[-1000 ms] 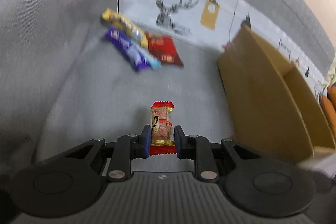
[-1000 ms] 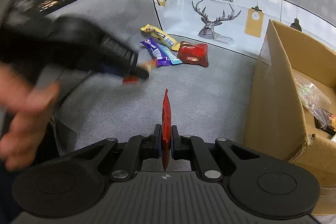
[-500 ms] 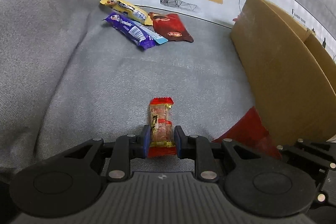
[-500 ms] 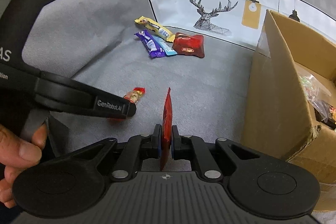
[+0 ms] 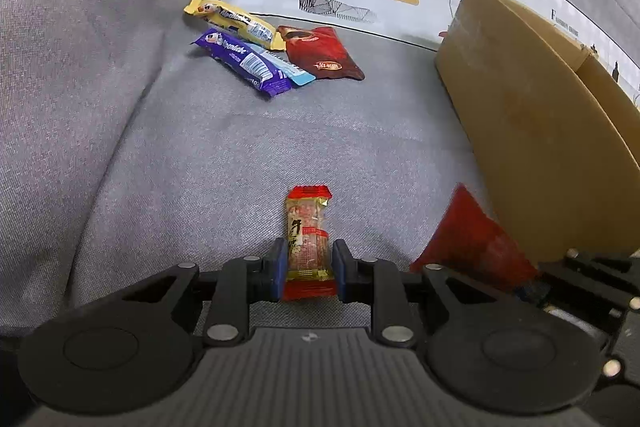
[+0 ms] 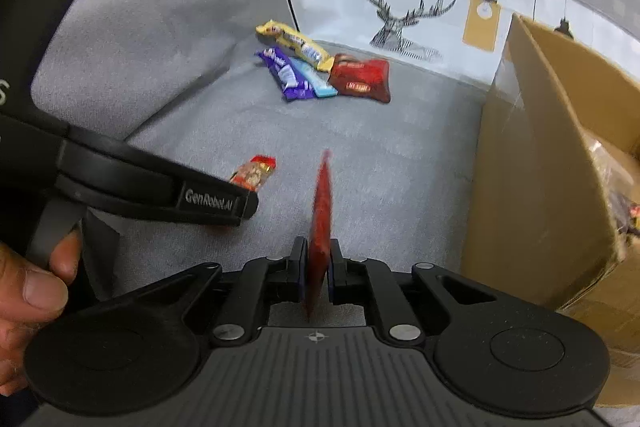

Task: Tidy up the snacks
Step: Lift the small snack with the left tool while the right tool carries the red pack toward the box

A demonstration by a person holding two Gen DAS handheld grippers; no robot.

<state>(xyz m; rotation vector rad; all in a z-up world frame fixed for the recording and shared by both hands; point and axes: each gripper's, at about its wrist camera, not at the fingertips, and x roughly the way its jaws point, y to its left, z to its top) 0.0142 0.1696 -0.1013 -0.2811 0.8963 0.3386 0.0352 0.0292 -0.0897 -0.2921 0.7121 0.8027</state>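
Gripping a small snack bar (image 5: pixel 307 239) with red ends and a clear middle, the left gripper (image 5: pixel 307 269) has its jaws closed on the wrapper's lower part, the upper end standing free above the grey sofa cushion (image 5: pixel 120 155); in the right wrist view the same gripper (image 6: pixel 244 203) enters from the left, its body covering most of the bar (image 6: pixel 256 171), and a thumb and fingers (image 6: pixel 36 283) show at the frame edge, the rest of the hand cut off; farther back on the cushion lie a yellow bar (image 5: pixel 236 23), a purple bar (image 5: pixel 244 63), a pale blue packet (image 5: pixel 292 69) mostly hidden under the purple one, and a dark red pouch (image 5: pixel 320 53), all touching or overlapping, their print too small to read; to the right, the right gripper (image 6: pixel 318 275) pinches a flat red packet (image 6: pixel 322 211) edge-on, blurred, jaws nearly together; from the left wrist view that packet (image 5: pixel 472 239) shows its broad face beside the cardboard box (image 5: pixel 532 131); the box's contents (image 6: pixel 616 179) are glimpsed only as crinkled clear wrapping, cut off at the frame.
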